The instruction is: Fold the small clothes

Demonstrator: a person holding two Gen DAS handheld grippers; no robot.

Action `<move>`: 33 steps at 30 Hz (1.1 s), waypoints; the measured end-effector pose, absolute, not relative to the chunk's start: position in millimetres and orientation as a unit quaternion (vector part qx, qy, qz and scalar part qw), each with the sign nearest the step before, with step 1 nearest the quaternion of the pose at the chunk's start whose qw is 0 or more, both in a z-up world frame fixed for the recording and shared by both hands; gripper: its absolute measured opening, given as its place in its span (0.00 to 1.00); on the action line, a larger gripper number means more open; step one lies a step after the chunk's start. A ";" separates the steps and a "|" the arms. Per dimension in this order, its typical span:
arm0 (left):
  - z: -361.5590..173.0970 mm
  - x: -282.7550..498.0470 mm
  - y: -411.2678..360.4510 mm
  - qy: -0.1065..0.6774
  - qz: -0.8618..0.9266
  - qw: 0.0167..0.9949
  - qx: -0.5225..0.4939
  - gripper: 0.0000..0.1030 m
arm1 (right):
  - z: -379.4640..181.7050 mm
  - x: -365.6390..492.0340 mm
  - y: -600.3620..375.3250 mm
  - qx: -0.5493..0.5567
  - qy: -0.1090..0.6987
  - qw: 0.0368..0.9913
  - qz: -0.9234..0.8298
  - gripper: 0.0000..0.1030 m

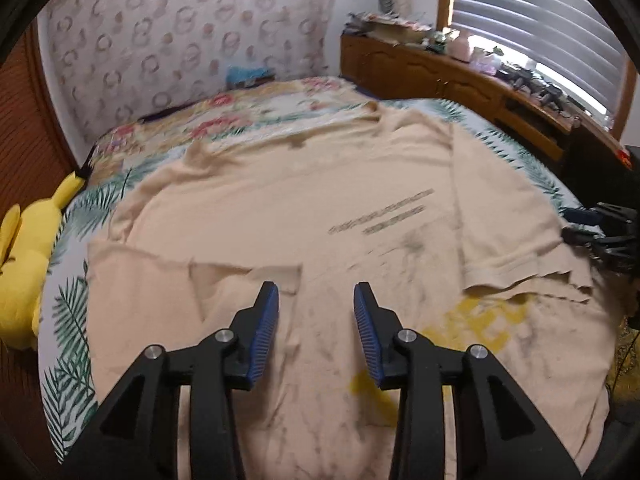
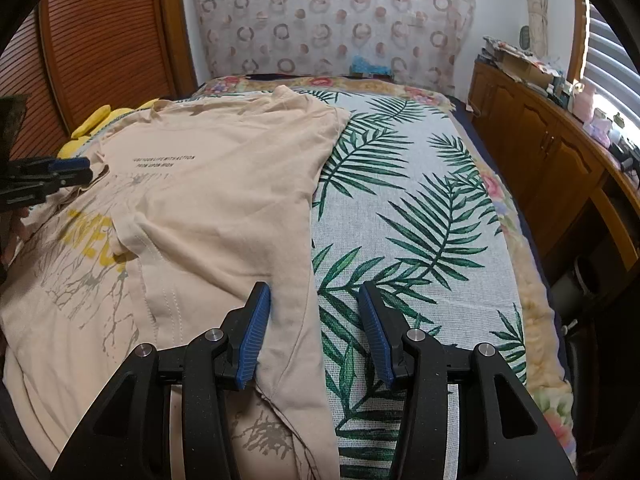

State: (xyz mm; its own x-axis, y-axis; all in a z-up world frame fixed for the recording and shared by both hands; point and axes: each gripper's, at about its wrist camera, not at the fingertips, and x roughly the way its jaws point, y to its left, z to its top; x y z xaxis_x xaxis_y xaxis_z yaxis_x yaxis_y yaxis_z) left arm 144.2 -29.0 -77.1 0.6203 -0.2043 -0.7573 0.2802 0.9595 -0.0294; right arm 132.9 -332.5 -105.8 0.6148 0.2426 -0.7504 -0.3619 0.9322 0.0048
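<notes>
A beige shirt is lying spread on the bed, and the side-fold step looks to be in hand: both sleeves are already lying turned in over the shirt's body, one at its right edge and one at its left. The left gripper is hovering over the shirt's lower middle with its jaws standing wide apart and nothing between them. The right gripper is hanging over the shirt's right edge, one finger above the cloth and the other above the bedcover, also wide open and holding nothing.

By my judgement, the next move is calling for both grippers to pinch the hem end of the shirt and carry it up toward the collar, keeping the turned-in sides from sliding open.

The left view, blurred, is showing the shirt's whole width, a yellow plush left of the shirt, and the right gripper only as a dark shape at the shirt's right edge. The right view is showing sharply the print lines near the shirt's chest, the folded edge, and the open palm-leaf cover right of the shirt, with the left gripper small at the far left
</notes>
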 end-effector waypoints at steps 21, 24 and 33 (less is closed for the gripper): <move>-86.1 147.7 -35.0 0.425 -0.145 0.892 0.057 0.66 | -104.1 132.1 -331.6 -0.077 0.407 0.895 0.163 0.45; -86.0 147.7 -35.1 0.425 -0.145 0.892 0.058 0.67 | -96.4 134.5 -327.3 -0.071 0.401 0.896 0.176 0.45; -79.1 141.0 -30.8 0.418 -0.138 0.897 0.046 0.67 | -73.3 190.0 -295.4 -0.097 0.390 0.893 0.201 0.45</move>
State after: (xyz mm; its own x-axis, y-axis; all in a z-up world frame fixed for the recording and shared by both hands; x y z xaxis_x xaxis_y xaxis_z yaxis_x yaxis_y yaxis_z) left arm 141.0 -30.8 -79.1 0.6121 -0.2086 -0.7627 0.2855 0.9578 -0.0329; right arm 190.0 -295.4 -73.3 0.6146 0.2824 -0.7366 -0.4345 0.9005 -0.0173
